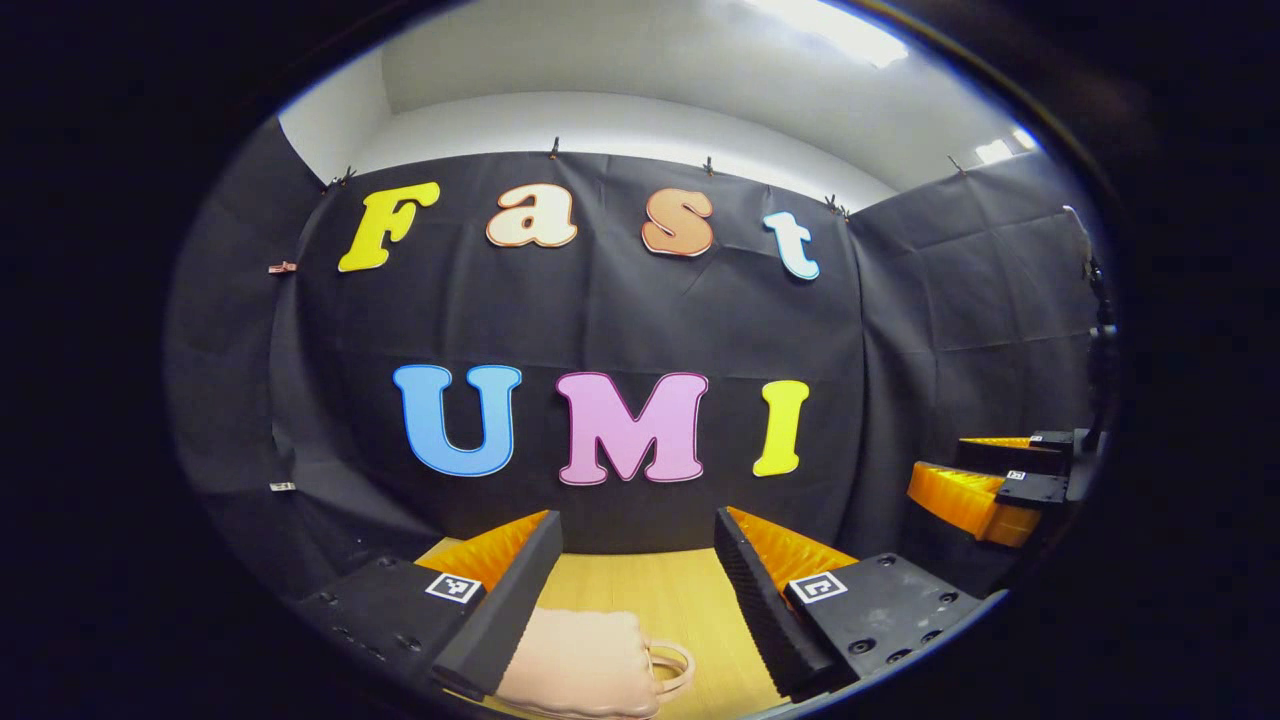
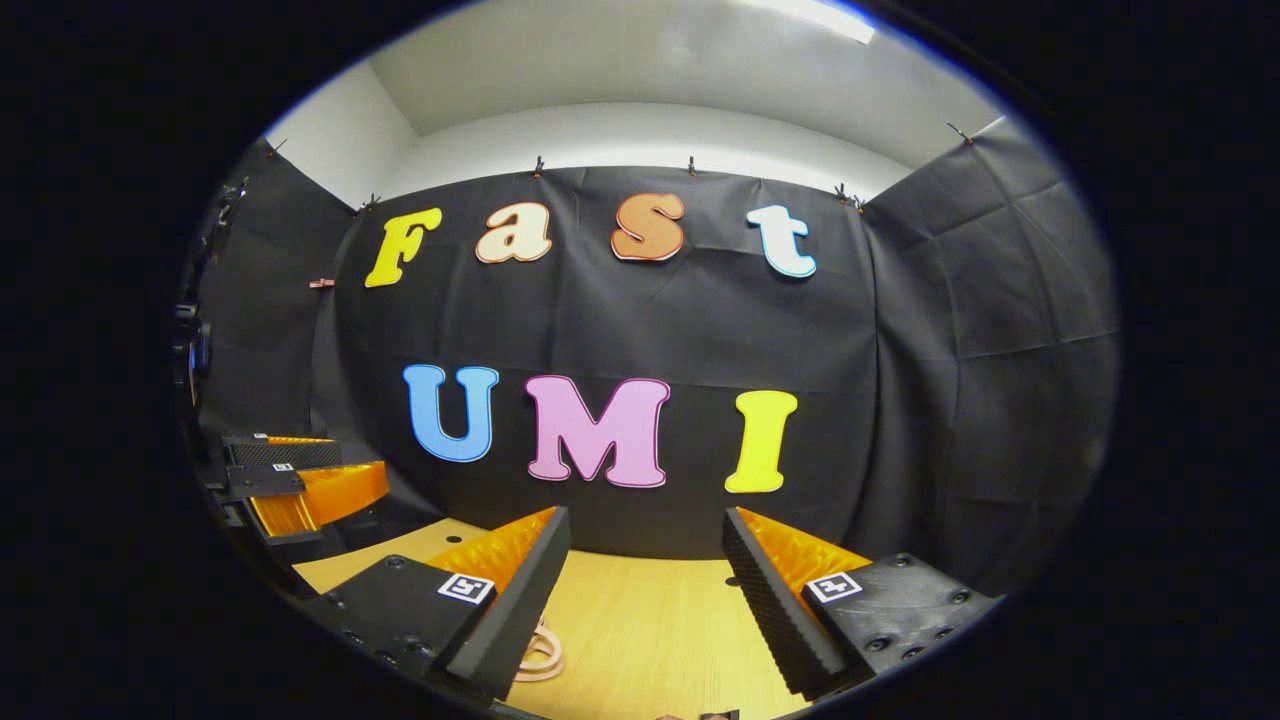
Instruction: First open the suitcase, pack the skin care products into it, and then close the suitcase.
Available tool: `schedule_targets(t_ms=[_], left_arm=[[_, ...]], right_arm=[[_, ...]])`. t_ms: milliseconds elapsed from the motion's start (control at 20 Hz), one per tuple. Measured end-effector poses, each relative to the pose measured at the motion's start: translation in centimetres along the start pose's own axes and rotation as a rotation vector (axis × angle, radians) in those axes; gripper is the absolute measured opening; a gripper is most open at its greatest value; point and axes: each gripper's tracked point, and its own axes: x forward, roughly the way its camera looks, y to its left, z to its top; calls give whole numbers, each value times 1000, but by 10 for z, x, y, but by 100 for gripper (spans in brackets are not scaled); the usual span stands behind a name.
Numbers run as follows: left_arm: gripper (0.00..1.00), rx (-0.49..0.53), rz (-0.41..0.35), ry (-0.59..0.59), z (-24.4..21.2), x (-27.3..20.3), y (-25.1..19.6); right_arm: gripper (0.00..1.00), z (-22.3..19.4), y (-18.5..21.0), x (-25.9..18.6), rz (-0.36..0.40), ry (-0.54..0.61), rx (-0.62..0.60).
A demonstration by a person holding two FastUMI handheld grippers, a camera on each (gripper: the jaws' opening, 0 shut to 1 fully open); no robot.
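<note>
While I hold both tools level above the table [image 2: 640, 620], my left gripper [image 1: 635, 580] has its jaws standing wide apart with nothing between them, and just below and beyond them lies the suitcase [image 1: 585, 665], a small pale pink case with a looped handle [image 1: 675, 668] at its right end. I see only its top, so I cannot tell whether it is shut or ajar. Its surface looks softly padded, so I judge it light and likely to slide on the smooth wood if pushed from one side. I would steady the body with one tool and work the lid edge or handle with the other. That handle looks thin and stiff enough to pinch.

My right gripper [image 2: 645, 590] also stands open and empty, with the same loop handle [image 2: 540, 655] peeking out beside its left finger. Skin care products I cannot make out from here.

Farther off, each view catches the other gripper at its edge, and behind everything hangs the booth wall [image 1: 620, 310].
</note>
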Motion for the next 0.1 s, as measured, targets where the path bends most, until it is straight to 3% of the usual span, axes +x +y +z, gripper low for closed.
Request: schedule_targets(t_ms=[50, 100], left_arm=[[96, 7, 2, -9, 3, -1, 1], [95, 13, 2, -14, 6, -2, 1]], right_arm=[[96, 1, 2, 0, 1, -1, 1], [90, 1, 1, 0, 1, -4, 1]])
